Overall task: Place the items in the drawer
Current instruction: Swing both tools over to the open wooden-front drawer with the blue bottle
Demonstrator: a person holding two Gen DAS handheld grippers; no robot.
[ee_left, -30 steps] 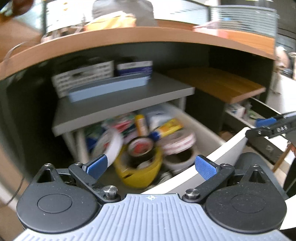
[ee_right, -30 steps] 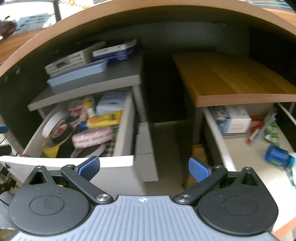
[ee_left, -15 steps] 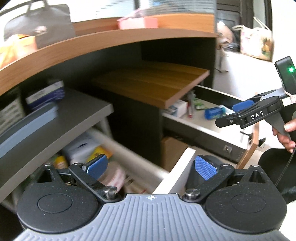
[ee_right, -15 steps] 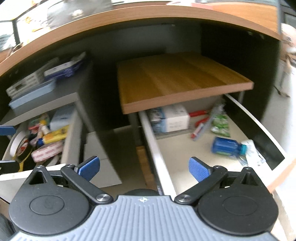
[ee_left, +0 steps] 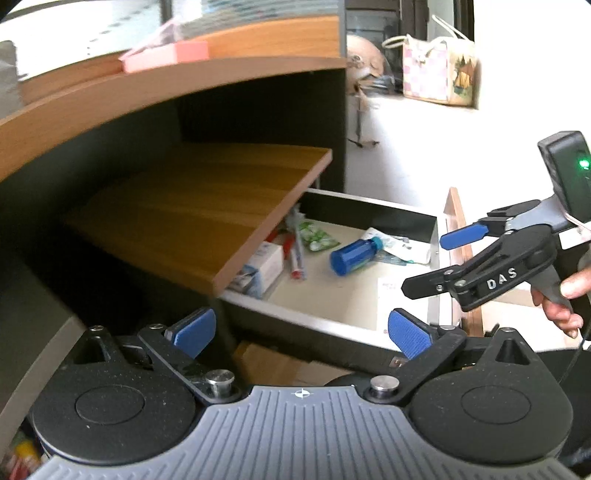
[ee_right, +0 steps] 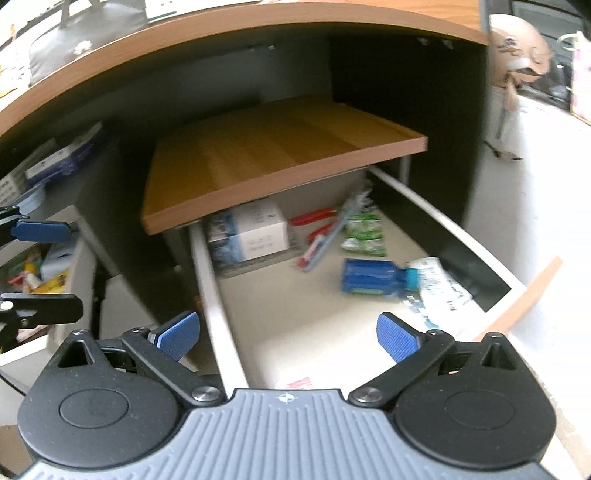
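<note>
A pulled-out drawer [ee_left: 332, 325] [ee_right: 210, 266] sits under a wooden shelf [ee_left: 192, 206] [ee_right: 273, 147]. Inside lie a blue bottle [ee_left: 354, 254] [ee_right: 373, 281] on its side, a white box [ee_left: 264, 267] [ee_right: 255, 232], red-handled tools [ee_right: 314, 221], green packets [ee_left: 317, 238] [ee_right: 364, 229] and a white wrapper [ee_right: 439, 288]. My left gripper [ee_left: 301, 330] is open and empty, low in front of the drawer's near wall. My right gripper [ee_right: 288, 334] is open and empty over the drawer's front part; it also shows at the right of the left wrist view [ee_left: 432, 260], held by a hand [ee_left: 565, 302].
A second open drawer [ee_right: 48, 266] with tapes and tubes lies to the left under a grey shelf [ee_right: 44, 206]. The curved wooden desk top [ee_right: 221, 29] overhangs everything. A cardboard box [ee_left: 273, 363] stands on the floor below the right drawer. A checked bag [ee_left: 439, 70] sits far right.
Both cameras swung right, from the cluttered left drawer to the right drawer. The right gripper moved closer over the right drawer. Both stayed open and empty.
</note>
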